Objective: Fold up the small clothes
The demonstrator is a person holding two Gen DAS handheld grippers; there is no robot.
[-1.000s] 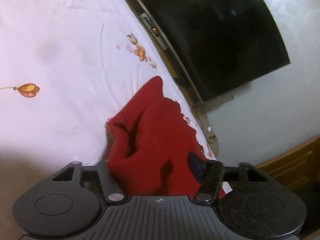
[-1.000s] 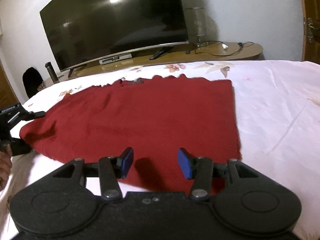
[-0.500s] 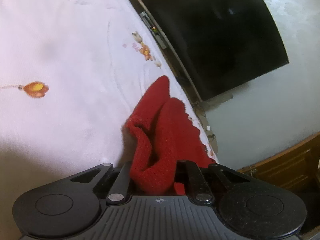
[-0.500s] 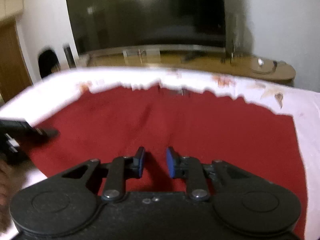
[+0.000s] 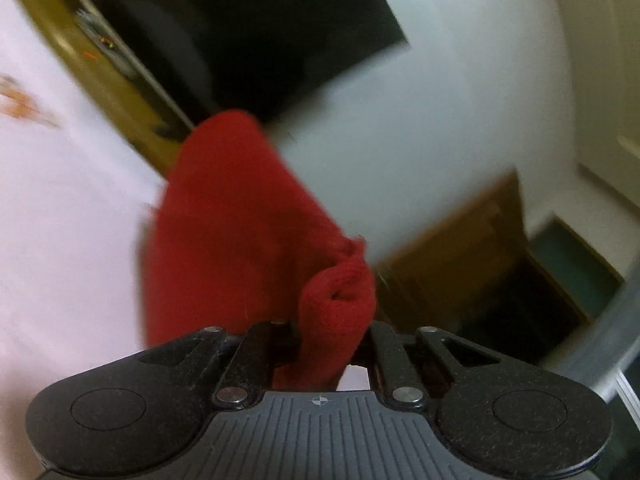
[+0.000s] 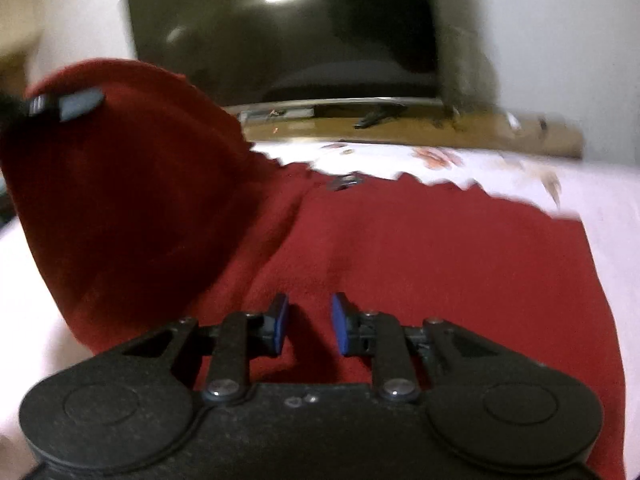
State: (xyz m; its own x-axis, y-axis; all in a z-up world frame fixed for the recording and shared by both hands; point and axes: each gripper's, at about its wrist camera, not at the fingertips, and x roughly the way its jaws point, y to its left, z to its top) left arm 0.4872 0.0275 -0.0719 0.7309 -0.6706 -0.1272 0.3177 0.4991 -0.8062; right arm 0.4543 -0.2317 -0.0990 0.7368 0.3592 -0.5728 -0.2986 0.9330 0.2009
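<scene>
Here the left claw (image 5: 328, 344) is pinching a bunched edge of the one red knitted cloth (image 6: 400, 248), with its jaws pressed tight on the fabric and the corner raised off the bed sheet (image 5: 60, 240). In the right wrist view that lifted flap stands up to the left of the right claw (image 6: 306, 322), while the rest of the cloth lies flat ahead of and beneath it on the bed. The right claw has its blue pads (image 6: 280, 320) narrowly apart; a ridge of cloth seems to sit between them, but blur leaves it unclear whether they press it.

The cloth looks soft, light and limp: it droops and curls wherever it is unsupported, so it will likely sag and wrinkle when carried. The knit seems grippy rather than slippery, and not fragile. Corners and hems look like the best places to take hold, since a mid-panel pinch would only bunch it.

Counted: one cloth, two claws, one television (image 6: 280, 32) beyond the bed.
</scene>
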